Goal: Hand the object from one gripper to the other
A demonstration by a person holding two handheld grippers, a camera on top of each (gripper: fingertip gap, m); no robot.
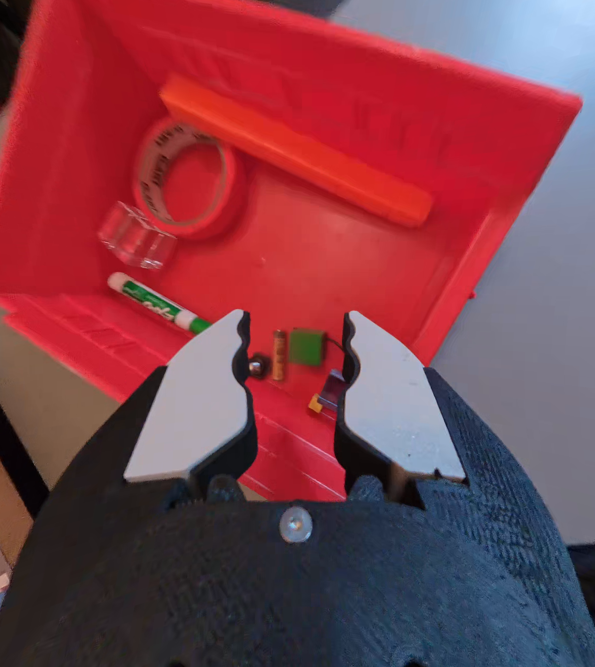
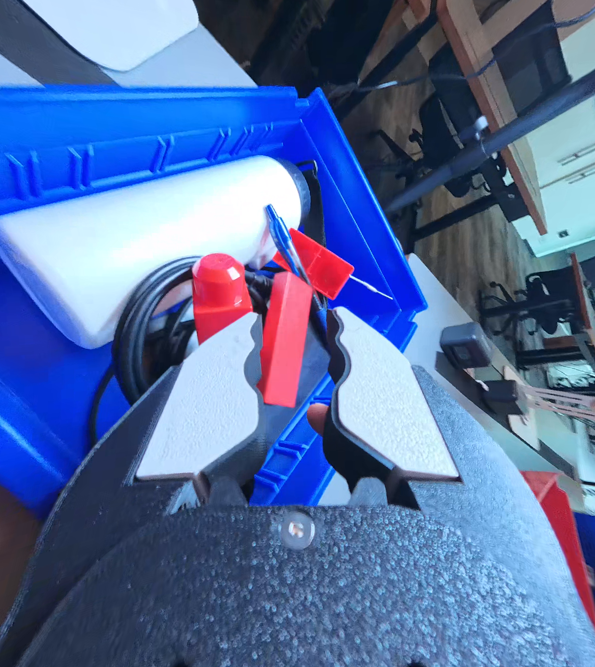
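Nothing is handed over yet: the left hand-held gripper (image 1: 294,355) hangs wide and empty over the red bin (image 1: 361,119), while the right hand-held gripper (image 2: 296,352), jaws parted, seemingly straddles a red block (image 2: 283,339) at 12 o'clock in the blue bin (image 2: 108,119).

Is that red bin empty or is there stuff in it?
Not empty. The red bin holds a tape roll, green marker, battery and more.

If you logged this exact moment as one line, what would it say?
left gripper: open, empty, over red bin | right gripper: open, at red block in blue bin | handover: not begun
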